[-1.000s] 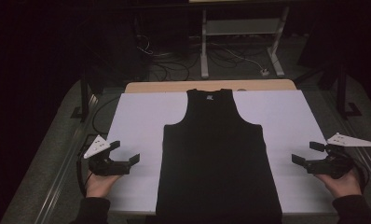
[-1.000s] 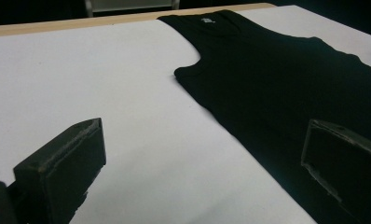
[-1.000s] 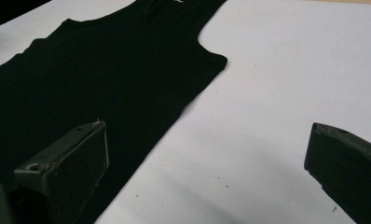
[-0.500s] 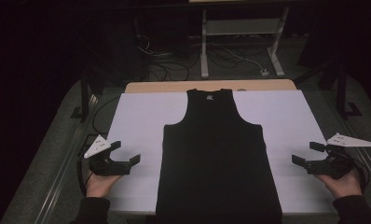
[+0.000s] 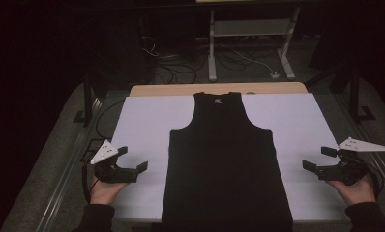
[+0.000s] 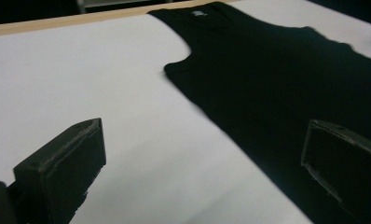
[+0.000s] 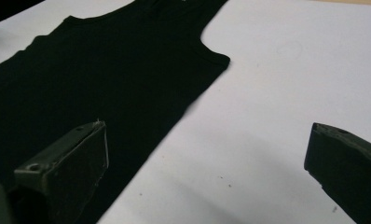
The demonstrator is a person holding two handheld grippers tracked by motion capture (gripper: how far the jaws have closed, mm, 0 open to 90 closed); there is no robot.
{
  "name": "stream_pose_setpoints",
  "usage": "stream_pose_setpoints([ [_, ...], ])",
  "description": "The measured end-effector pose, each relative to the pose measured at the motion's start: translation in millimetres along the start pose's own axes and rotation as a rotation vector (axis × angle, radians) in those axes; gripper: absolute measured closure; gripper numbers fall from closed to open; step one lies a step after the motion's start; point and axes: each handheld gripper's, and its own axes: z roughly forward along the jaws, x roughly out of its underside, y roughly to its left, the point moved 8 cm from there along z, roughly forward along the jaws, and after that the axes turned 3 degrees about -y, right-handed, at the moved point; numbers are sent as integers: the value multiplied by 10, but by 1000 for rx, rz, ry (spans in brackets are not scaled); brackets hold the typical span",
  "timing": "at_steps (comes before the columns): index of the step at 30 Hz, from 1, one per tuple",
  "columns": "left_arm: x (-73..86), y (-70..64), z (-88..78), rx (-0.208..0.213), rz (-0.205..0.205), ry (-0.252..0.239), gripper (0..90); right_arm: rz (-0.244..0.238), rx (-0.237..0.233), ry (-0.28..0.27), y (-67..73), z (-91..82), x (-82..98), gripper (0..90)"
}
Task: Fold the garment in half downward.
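Black tank top lies flat mid-desk, untouched. Left tongs and right tongs flank it, both wide, empty. Likely pre-grasp; next: close in on its side edges.

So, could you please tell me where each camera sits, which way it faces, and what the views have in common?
High view: above the person's side, facing forward and down on the white table; both hands show, with the left hand-held gripper and right hand-held gripper, open.
Left gripper view: rides the left hand-held gripper, looking along its jaws toward the black tank top.
Right gripper view: rides the right hand-held gripper, facing the tank top from the other side.
Shared: all three show the tank top lying flat on the table.
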Motion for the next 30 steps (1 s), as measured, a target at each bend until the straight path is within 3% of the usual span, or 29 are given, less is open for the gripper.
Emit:
stream_pose_setpoints([
  [7, -52, -60, 32, 5, 54, 53, 0, 4, -9, -5, 39, 13, -114, 0],
  [15, -171, -81, 82, 13, 58, 66, 0, -32, -17, 15, 99, 59, -219, 0],
  [23, -312, -129, 160, 24, 96, 81, 0, -53, -30, 33, 135, 109, -276, 0],
  [30, -327, -148, 245, 41, 115, 119, 0, -72, -36, 43, 149, 153, -365, 0],
])
